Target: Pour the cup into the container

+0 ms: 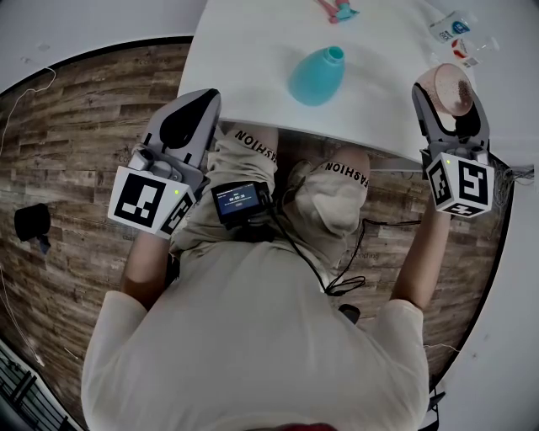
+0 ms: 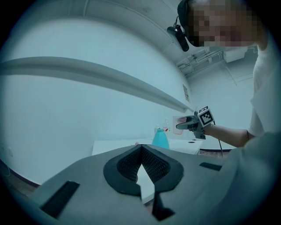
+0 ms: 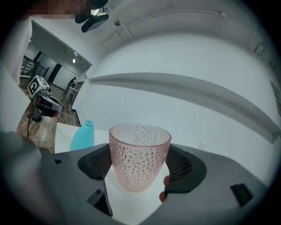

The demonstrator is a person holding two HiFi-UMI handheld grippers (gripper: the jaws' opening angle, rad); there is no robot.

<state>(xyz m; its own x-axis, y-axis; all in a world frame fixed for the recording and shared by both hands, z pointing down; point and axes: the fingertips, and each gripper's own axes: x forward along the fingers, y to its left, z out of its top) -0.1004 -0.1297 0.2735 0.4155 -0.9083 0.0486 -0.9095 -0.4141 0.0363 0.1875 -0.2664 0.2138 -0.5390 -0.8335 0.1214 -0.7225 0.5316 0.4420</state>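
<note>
A teal, narrow-necked container [image 1: 316, 76] stands on the white table [image 1: 244, 50]; it also shows as the container [image 3: 83, 136] and the container [image 2: 160, 139]. My right gripper [image 1: 446, 94] is shut on a pink dimpled cup [image 1: 450, 84] at the table's right edge. In the right gripper view the cup [image 3: 139, 154] sits upright between the pads of the right gripper [image 3: 140, 166]. My left gripper [image 1: 202, 103] hovers at the table's near left corner. In its own view the left gripper [image 2: 141, 149] is shut with nothing in it. What is in the cup is not visible.
Small bottles and packets [image 1: 459, 34] lie at the table's far right, and a pink and teal item [image 1: 337, 10] at the far edge. A black device [image 1: 238, 200] with cables hangs at the person's waist. Wood floor lies to the left, with a dark object [image 1: 32, 223] on it.
</note>
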